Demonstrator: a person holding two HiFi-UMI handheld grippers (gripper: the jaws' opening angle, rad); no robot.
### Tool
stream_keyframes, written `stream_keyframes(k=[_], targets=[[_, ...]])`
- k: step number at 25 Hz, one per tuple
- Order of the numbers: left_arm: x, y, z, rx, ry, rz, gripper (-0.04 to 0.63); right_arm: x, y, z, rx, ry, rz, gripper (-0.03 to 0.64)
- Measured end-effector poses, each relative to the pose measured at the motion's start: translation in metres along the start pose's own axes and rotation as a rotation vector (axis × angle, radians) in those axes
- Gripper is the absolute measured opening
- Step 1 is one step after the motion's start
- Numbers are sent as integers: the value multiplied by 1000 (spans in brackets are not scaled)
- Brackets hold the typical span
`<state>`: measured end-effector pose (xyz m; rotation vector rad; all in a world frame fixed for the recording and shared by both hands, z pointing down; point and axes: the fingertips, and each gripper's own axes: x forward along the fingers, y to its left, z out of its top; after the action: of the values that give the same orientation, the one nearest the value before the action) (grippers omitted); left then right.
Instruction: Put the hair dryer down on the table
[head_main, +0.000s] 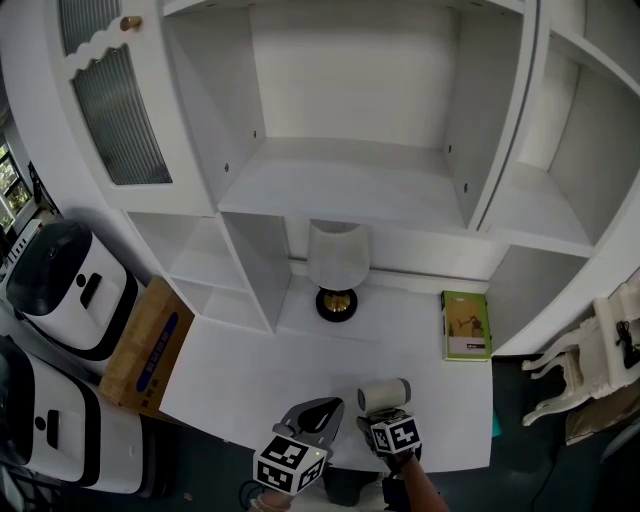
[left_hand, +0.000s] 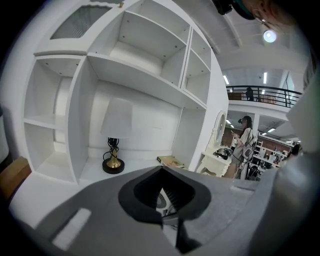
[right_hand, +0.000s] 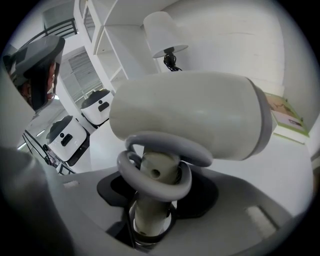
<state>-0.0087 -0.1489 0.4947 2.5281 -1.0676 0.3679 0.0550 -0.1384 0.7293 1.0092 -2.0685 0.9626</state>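
Note:
The cream-white hair dryer (right_hand: 190, 117) fills the right gripper view, its barrel lying across and a grey cord (right_hand: 155, 172) looped round its handle. My right gripper (right_hand: 150, 220) is shut on that handle. In the head view the hair dryer (head_main: 385, 394) sits just above the white table (head_main: 260, 370) near its front edge, held by my right gripper (head_main: 386, 413). My left gripper (head_main: 322, 410) hangs beside it to the left, its grey jaws together and nothing in them. In the left gripper view my left gripper (left_hand: 164, 175) points toward the cabinet.
A table lamp (head_main: 337, 270) with a white shade stands at the back of the table, and a green book (head_main: 466, 325) lies to its right. White cabinet shelves (head_main: 340, 180) rise behind. A cardboard box (head_main: 150, 345) and two white-and-black appliances (head_main: 65, 285) stand left; a white chair (head_main: 580, 370) is right.

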Motion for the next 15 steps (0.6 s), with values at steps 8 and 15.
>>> stream_keyframes(k=[8, 15], targets=[[1, 3, -1, -3, 4, 6, 0, 8, -5, -6, 13, 4, -16, 230], [2, 6, -2, -7, 9, 11, 0, 11, -7, -8, 12, 21, -30, 229]])
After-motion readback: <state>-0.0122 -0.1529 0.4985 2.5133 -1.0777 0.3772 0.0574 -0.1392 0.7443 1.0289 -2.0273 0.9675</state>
